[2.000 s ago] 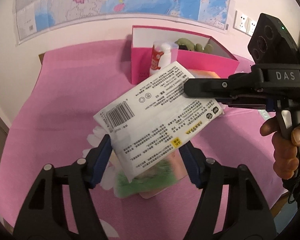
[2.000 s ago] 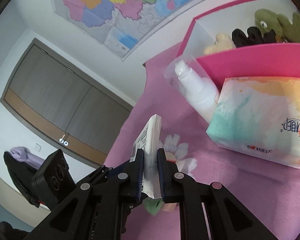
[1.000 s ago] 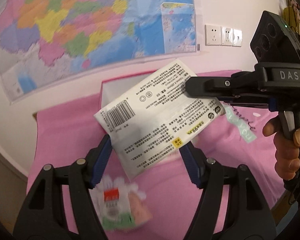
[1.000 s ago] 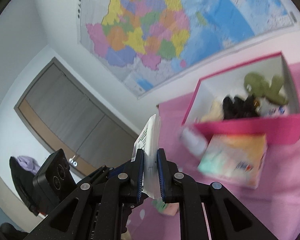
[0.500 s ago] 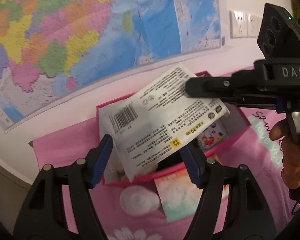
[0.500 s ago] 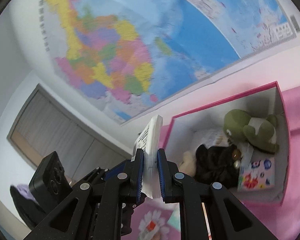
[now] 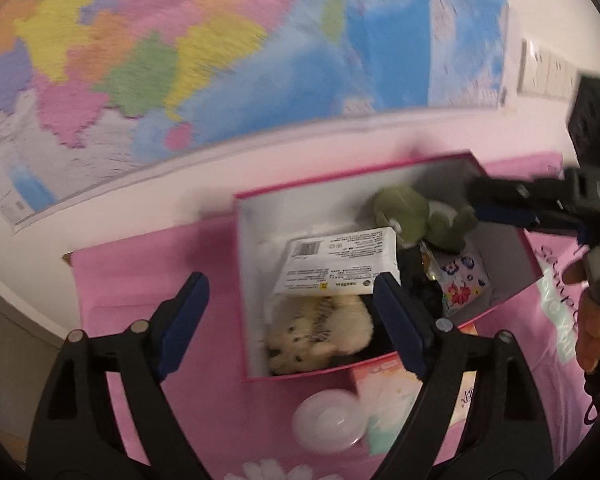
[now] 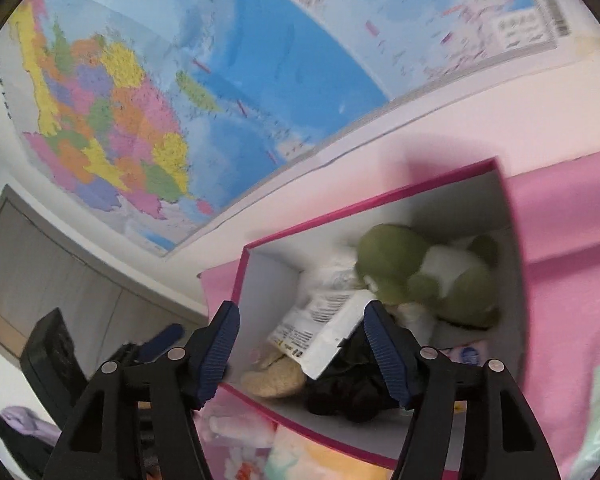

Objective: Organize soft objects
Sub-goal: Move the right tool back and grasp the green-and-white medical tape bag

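While both grippers spread over the pink box (image 7: pixel 512 276) on the pink cloth (image 7: pixel 148 272), the white wipes pack (image 7: pixel 336 266) lies loose inside it, resting on the cream plush (image 7: pixel 320 334) just left of the green plush (image 8: pixel 428 280). Jaws of the left gripper (image 7: pixel 296 316) and right gripper (image 8: pixel 300 348) are opening with nothing pressed between them, so the drop looks done. Next up, I'd say: pull both back and fetch the pastel tissue pack (image 7: pixel 388 404) or the flat white tub (image 7: pixel 328 420) near the box.

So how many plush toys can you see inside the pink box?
2: an olive-green plush toy at the far end of the pink cardboard box, and a cream plush toy at the near end. Others may be hidden under the black fabric.
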The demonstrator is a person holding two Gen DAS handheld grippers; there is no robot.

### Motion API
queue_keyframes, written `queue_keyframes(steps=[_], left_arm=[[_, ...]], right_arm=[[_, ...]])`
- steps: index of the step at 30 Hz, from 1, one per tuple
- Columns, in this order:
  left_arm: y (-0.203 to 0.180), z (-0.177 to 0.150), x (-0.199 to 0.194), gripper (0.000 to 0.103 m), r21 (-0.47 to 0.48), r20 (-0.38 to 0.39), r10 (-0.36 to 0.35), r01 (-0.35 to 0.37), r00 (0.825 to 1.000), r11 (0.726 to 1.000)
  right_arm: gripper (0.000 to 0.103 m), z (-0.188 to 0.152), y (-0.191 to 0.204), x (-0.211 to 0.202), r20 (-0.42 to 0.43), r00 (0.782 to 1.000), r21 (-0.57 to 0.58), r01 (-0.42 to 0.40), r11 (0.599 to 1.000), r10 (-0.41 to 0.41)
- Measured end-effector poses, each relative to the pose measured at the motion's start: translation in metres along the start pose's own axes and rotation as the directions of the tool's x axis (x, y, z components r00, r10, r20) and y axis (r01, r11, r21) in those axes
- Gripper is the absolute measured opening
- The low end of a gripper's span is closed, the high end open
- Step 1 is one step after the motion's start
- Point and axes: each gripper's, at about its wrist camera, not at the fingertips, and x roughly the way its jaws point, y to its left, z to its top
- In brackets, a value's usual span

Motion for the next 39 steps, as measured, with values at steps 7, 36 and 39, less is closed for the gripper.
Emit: queue_keyframes(steps=[7,36,39], left_arm=[[0.052,-0.042,-0.071,0.101,-0.108,0.135,-0.011,0.026,0.991,0.994],[0.029,-0.255,-0.046,0.099,-0.283,-0.088,-0.233,0.2,0.969,0.938],[0.029,-0.257,-0.037,0.093,-0.299,-0.095,-0.256,0.217,0.962,0.929]], right_arm=[[0.082,-0.038,0.027,-0.057,0.043,0.999,-0.145,-0.024,0.989,0.031],[0.055,-0.214,0.078,0.098,-0.463,0.884,-0.174,-0.157,0.972,0.06],[0.043,-0.216,0.084,0.107,-0.49,0.869,-0.184,-0.172,0.968,0.061]])
